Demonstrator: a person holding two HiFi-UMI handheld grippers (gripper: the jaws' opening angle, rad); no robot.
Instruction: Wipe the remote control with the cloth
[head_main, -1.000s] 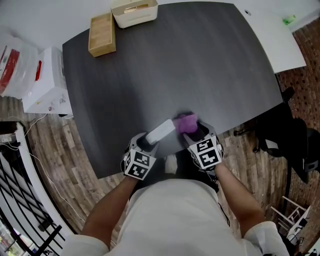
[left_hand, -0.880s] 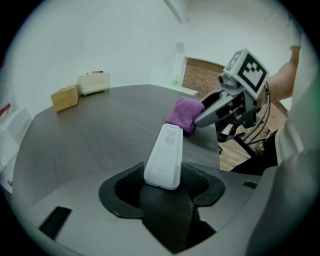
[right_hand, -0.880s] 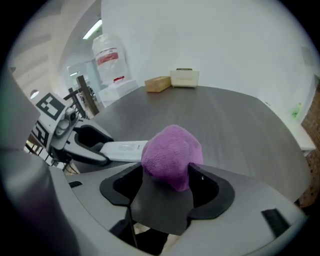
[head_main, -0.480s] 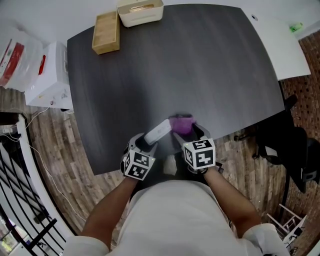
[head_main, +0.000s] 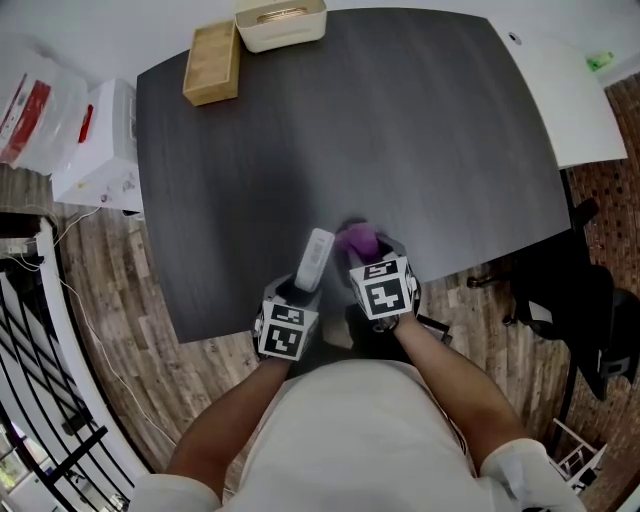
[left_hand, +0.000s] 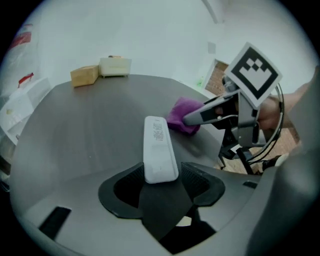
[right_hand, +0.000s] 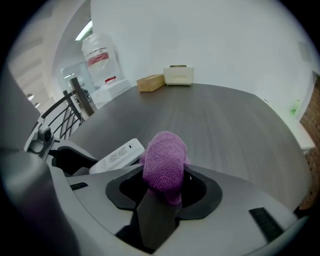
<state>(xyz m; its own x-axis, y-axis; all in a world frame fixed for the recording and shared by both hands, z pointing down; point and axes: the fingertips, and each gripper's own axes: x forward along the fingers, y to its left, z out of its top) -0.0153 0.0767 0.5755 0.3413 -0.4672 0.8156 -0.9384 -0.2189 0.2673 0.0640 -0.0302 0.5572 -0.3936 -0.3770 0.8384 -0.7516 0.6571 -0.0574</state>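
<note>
Okay, I see left gripper clamped on the remote control's near end, above the table's near edge. Right gripper jaws just closed, pinching the purple cloth beside the remote. Far edge: white tray with something tan inside, unidentifiable; wooden box beside it.

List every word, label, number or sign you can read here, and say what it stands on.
No text here is clear enough to quote.
Remote control: grey print on its face, too blurred to read.
Water bottle: red label, too small to read.
Marker cube: black-and-white squares, no letters.
</note>
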